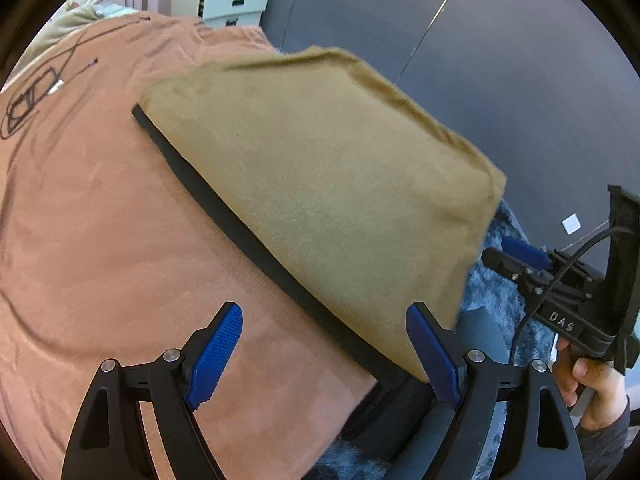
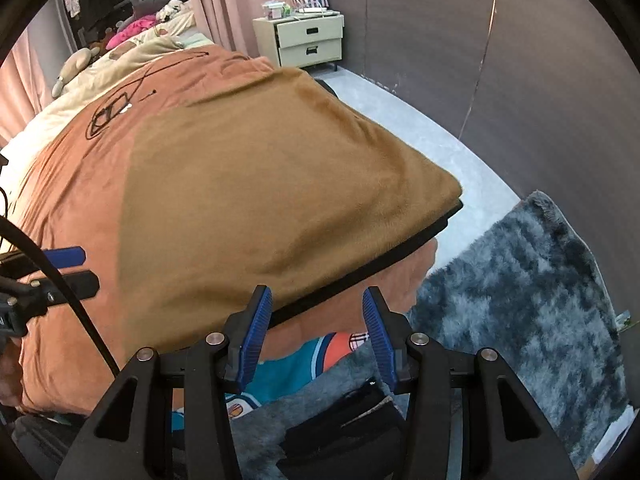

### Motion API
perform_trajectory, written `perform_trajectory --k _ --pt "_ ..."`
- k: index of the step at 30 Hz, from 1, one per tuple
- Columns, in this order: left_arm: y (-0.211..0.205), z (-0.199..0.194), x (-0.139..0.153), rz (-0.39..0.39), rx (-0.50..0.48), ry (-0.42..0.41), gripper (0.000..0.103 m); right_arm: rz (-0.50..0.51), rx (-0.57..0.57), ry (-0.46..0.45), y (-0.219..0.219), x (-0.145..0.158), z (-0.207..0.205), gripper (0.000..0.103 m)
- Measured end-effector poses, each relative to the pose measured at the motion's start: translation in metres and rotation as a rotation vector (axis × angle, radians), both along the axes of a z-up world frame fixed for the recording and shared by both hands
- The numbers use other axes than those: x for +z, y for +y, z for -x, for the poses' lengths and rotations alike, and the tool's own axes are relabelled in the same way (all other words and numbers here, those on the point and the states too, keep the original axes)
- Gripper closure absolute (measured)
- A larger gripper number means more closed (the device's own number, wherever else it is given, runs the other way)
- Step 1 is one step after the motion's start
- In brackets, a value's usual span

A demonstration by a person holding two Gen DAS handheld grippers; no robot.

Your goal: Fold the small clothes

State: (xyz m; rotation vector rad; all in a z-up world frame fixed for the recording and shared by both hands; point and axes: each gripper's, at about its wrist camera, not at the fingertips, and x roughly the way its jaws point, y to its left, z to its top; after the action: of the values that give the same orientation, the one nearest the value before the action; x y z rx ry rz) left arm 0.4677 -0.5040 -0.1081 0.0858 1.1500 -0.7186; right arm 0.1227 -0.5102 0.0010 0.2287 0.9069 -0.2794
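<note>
The tan garment [image 2: 280, 184] lies folded flat on the bed [image 1: 100, 240], its black edge [image 1: 248, 240] showing along the near side. Both the left hand-held gripper [image 1: 324, 344] and right hand-held gripper [image 2: 316, 336] are spread, empty. Next, pinch the near corners evenly, I judge.

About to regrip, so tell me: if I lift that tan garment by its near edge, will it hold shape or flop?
The tan garment will probably flop: it drapes over the bed edge. Its fleecy nap suggests decent grip. The layers may slide apart.
</note>
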Motion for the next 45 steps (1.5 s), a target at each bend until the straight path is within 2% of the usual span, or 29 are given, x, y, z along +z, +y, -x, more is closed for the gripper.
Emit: perform_trajectory --k 2,4,10,13,18,21,28,45 --pt "0.007 0.006 0.01 0.005 0.009 -0.015 0.018 0.003 0.001 -0.013 0.007 0.008 0.011 0.053" --pt "0.014 0.013 0.02 0.012 0.022 -0.021 0.018 0.014 0.002 -0.031 0.014 0.018 0.025 0.044" --pt "0.037 0.03 0.05 0.035 0.06 -0.047 0.017 0.04 0.003 -0.081 0.03 0.043 0.061 0.032" --pt "0.051 0.04 0.066 0.05 0.083 -0.072 0.012 0.046 0.004 -0.083 0.041 0.054 0.079 0.022" --pt "0.073 0.056 0.09 0.066 0.106 -0.114 0.001 0.088 -0.02 -0.096 0.061 0.07 0.103 0.012" --pt "0.09 0.061 0.102 0.076 0.119 -0.139 0.0 0.109 -0.029 -0.125 0.076 0.082 0.117 0.0" --pt "0.147 0.083 0.134 0.097 0.158 -0.205 0.0 0.147 -0.041 -0.165 0.116 0.097 0.137 0.0" --pt "0.281 0.176 0.172 0.131 0.256 -0.33 0.0 0.125 0.027 -0.241 0.181 0.116 0.218 0.0"
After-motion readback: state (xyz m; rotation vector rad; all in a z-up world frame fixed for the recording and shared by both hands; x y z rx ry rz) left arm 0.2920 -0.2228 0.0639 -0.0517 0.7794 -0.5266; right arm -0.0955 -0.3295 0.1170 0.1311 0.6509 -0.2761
